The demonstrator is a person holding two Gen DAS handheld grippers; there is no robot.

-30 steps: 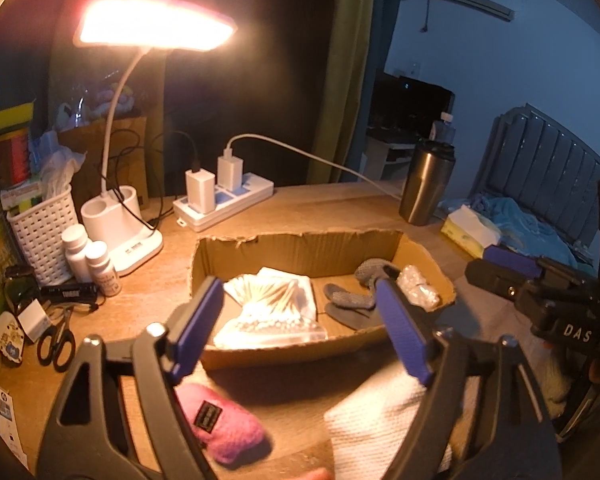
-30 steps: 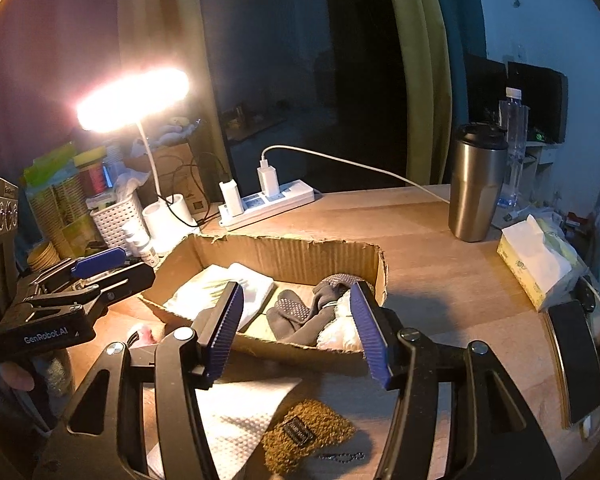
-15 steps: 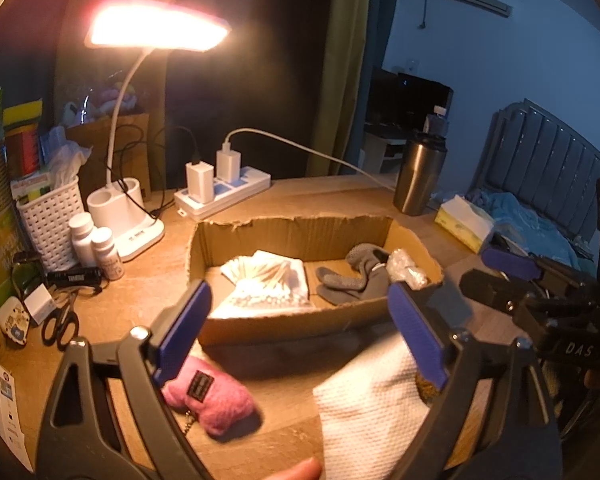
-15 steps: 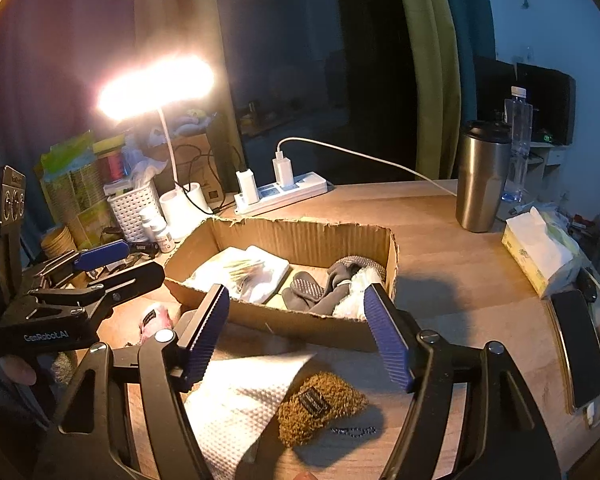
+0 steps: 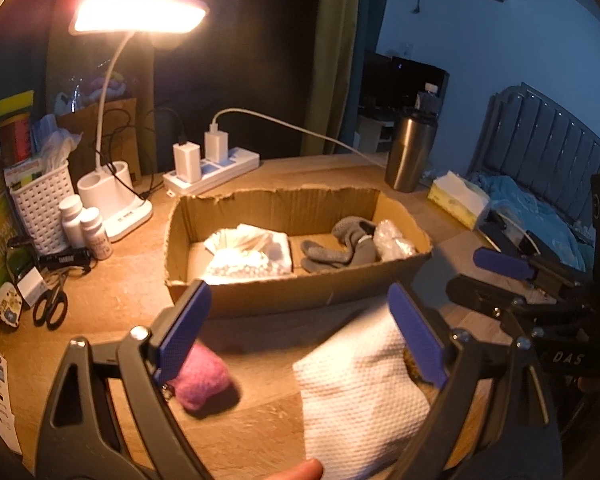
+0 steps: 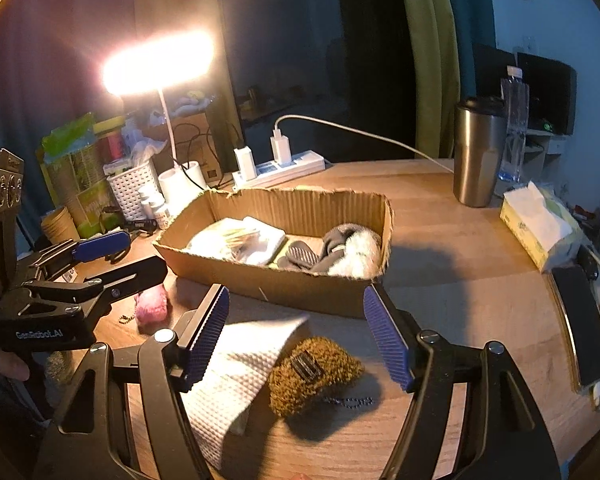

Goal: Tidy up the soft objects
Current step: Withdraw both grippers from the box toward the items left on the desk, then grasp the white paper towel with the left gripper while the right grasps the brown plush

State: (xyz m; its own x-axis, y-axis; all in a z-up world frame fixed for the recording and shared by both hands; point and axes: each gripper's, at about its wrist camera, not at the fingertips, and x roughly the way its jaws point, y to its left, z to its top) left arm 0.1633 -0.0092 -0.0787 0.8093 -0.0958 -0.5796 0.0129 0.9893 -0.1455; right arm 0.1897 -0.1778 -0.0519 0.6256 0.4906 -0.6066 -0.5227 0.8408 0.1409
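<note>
Right wrist: right tool wide, empty.

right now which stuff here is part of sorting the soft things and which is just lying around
Belongs to the job:
cardboard box
grey socks in the box
pink pouch
olive fuzzy pouch
white paper towel

Just lying about:
desk lamp
power strip
steel tumbler
scissors
tissue pack
phone

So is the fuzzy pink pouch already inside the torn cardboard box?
No, the fuzzy pink pouch lies on the wooden desk in front of the torn cardboard box.
</note>
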